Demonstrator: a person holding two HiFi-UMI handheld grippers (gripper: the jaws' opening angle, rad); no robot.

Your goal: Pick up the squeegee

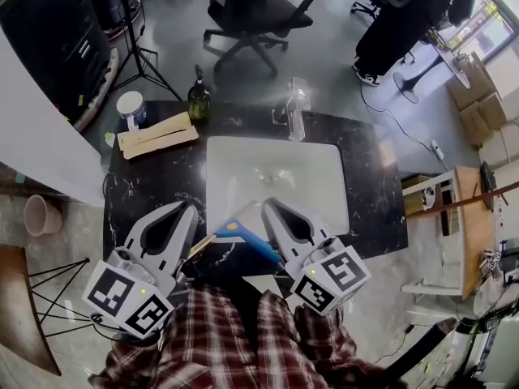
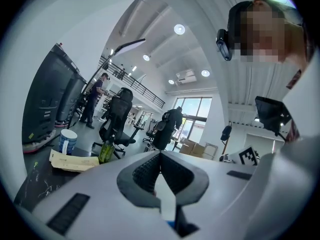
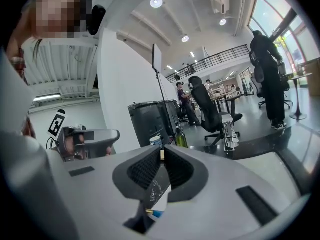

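Observation:
The squeegee [image 1: 243,235], with a blue handle and a yellowish edge, lies slantwise over the front edge of the black marble counter [image 1: 373,185], between my two grippers. My left gripper [image 1: 193,207] is to its left and my right gripper [image 1: 266,203] to its right, both pointing toward the white sink [image 1: 324,177]. In the left gripper view the jaws [image 2: 160,154] meet at the tips, and a blue bit of the squeegee [image 2: 171,225] shows low beneath them. The right gripper [image 3: 161,151] is likewise shut, with a blue bit [image 3: 156,214] beneath. Neither grips the squeegee.
A faucet [image 1: 296,108] stands behind the sink. A green bottle [image 1: 198,96], a cup [image 1: 130,108] and a brown paper packet [image 1: 158,134] sit at the counter's back left. An office chair [image 1: 251,14] and a tripod [image 1: 142,51] stand beyond.

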